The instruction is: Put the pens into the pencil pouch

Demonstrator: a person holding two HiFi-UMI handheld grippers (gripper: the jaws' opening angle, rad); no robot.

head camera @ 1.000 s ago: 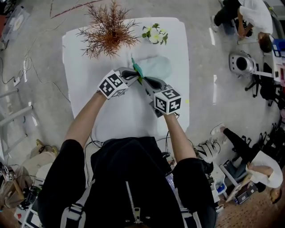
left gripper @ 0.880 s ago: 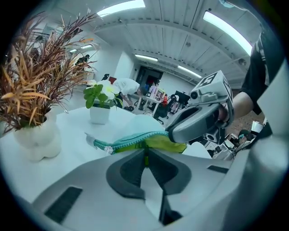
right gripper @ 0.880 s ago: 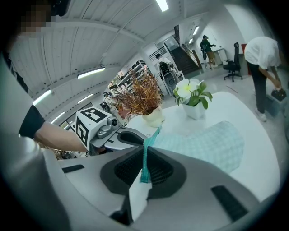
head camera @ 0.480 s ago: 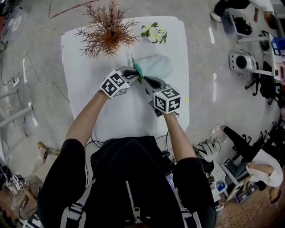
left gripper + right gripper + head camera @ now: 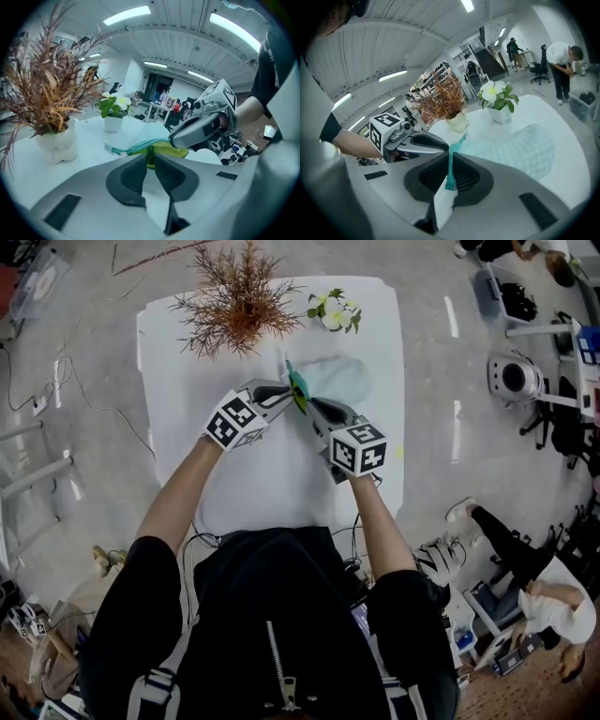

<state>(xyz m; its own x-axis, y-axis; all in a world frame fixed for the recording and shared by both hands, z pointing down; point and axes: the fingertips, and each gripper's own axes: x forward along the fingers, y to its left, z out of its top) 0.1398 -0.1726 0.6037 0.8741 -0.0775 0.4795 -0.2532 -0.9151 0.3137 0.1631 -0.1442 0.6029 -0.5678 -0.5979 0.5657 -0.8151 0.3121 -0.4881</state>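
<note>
White table (image 5: 234, 484), pouch (image 5: 339, 379) at 12 o'clock of it. Left gripper (image 5: 284, 393) and right gripper (image 5: 312, 406) each pinch its mouth edge, side by side. Pouch body runs toward 1 o'clock from both. No pens visible, so next target unclear.

So the white table (image 5: 244, 474) is standing on a shiny grey floor (image 5: 84, 362), and not much is sitting on it. A bushy dried plant (image 5: 239, 301) in a lumpy white pot (image 5: 57, 143) is taking up the far left side. A little flowering plant (image 5: 333, 313) is sitting just to its right (in a small square pot (image 5: 113, 123)). A pale mint pencil pouch (image 5: 339, 379) is lying nearer the middle, with its zipper end sitting raised off the tabletop.
</note>
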